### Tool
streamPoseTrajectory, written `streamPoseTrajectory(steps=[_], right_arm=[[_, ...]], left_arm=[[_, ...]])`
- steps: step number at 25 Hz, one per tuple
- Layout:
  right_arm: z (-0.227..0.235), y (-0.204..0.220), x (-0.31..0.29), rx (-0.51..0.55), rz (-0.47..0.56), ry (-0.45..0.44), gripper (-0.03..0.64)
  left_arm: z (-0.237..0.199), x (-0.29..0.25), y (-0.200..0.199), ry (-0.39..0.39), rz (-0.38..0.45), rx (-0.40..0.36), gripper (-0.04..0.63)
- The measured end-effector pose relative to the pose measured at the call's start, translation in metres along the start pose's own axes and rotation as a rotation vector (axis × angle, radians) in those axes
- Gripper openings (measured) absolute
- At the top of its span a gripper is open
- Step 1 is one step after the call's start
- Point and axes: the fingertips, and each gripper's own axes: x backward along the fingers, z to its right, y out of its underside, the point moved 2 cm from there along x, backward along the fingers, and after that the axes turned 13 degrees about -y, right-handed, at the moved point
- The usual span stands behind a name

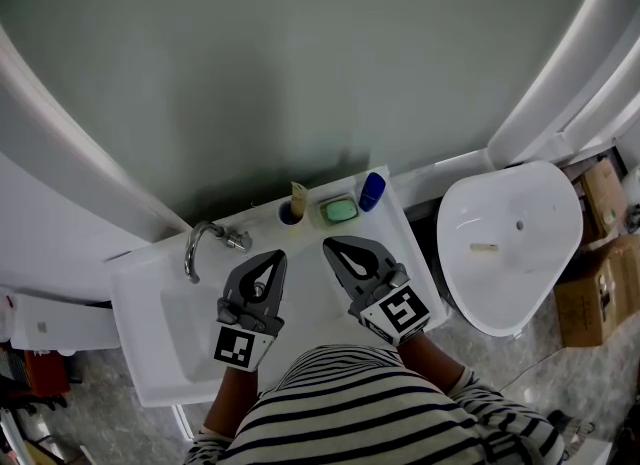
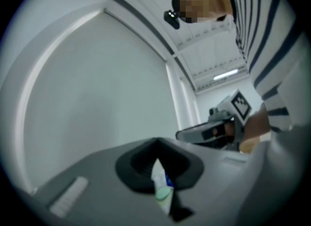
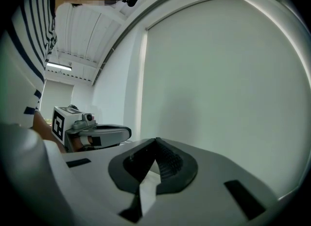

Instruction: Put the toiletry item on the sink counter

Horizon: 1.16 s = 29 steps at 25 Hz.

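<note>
Both grippers hover over the white sink counter (image 1: 312,305), tips pointing at the back wall. My left gripper (image 1: 273,260) is shut with nothing in it. My right gripper (image 1: 332,246) is also shut and empty. Along the counter's back edge stand a dark cup with a pale tube (image 1: 293,208), a green soap (image 1: 340,210) in its dish, and a blue bottle (image 1: 372,191). In the left gripper view the closed jaws (image 2: 156,145) leave a slit showing a bit of green and blue (image 2: 164,189) below. The right gripper view shows its jaws (image 3: 156,143) closed, white counter behind.
A chrome faucet (image 1: 205,243) curves over the basin (image 1: 185,328) to the left of my left gripper. A white oval fixture (image 1: 510,243) stands right of the counter, with cardboard boxes (image 1: 597,288) beyond it. The grey wall rises directly behind the counter.
</note>
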Motion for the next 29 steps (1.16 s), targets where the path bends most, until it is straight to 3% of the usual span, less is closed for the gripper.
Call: streamPoseTrajectory(steps=[11, 16, 29], right_arm=[[0.0002, 0.0041, 0.0011, 0.004, -0.049, 0.004, 0.008], [-0.0001, -0.0001, -0.0005, 0.011, 0.0, -0.002, 0.008], [-0.0028, -0.0024, -0.0047, 0.027, -0.016, -0.007, 0.008]], left_arm=[[0.0006, -0.0016, 0.0001, 0.004, 0.001, 0.004, 0.006], [0.0013, -0.0017, -0.0003, 0.0, 0.006, 0.012, 0.006], [-0.0018, -0.0009, 0.0006, -0.001, 0.008, 0.019, 0.008]])
